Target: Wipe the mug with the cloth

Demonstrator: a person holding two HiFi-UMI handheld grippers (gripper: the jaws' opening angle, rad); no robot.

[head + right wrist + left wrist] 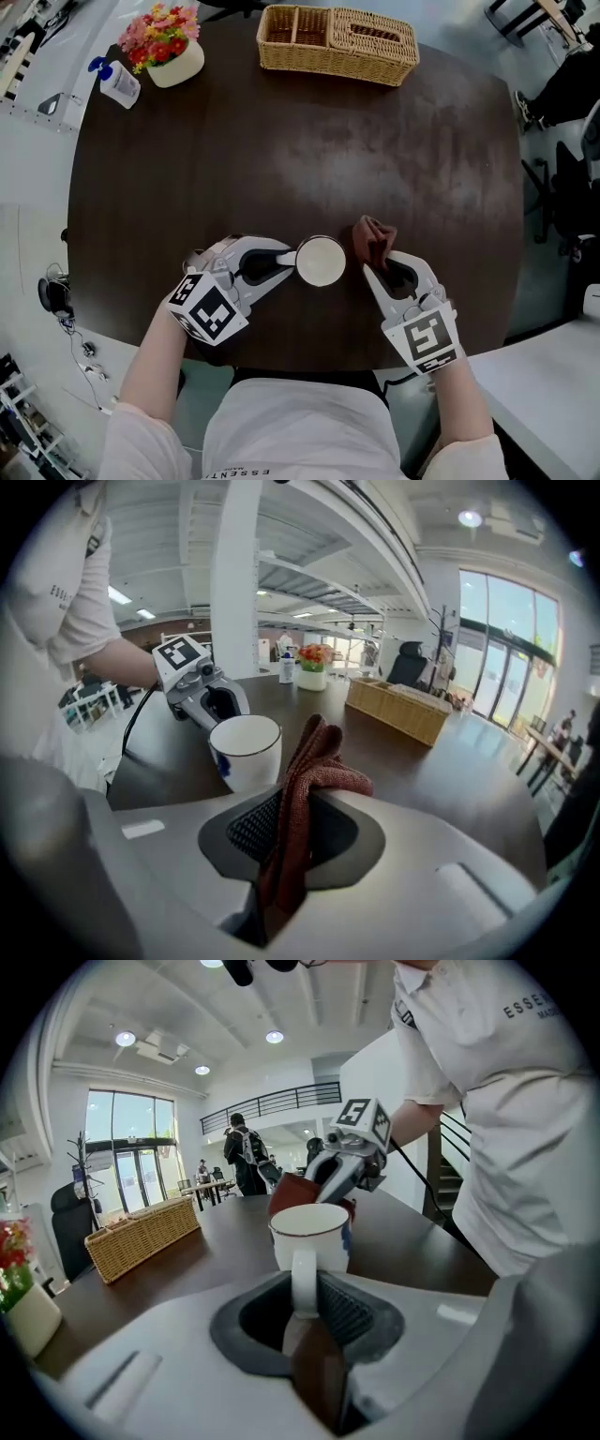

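Head view: dark brown oval table (281, 141). White ceramic mug (321, 261) stands upright near the table's near edge, mouth up, handle pointing to the person's left. Left gripper (284, 262) lies low and reaches in from the left, jaws clamped on the mug's handle. Right gripper (373, 269) comes from the near right, angled toward the mug, jaws pinched on a rust-red knitted cloth (373, 239) that bunches just beside the mug's right side. Both forearms extend forward from white sleeves and converge on the mug, marker cubes turned upward. At the far edge: woven wicker basket (337, 42), white pot of pink and red flowers (169, 42), white bottle with a blue cap (117, 82).

Left gripper view: mug straight ahead, its handle (303, 1279) seated between the ribbed pads, jaws closed on it. Right gripper and cloth show behind the mug, with the basket at the left.

Right gripper view: cloth (305, 799) stands up out of the closed jaws in a folded ridge. Mug sits to its left on the table, left gripper behind it.
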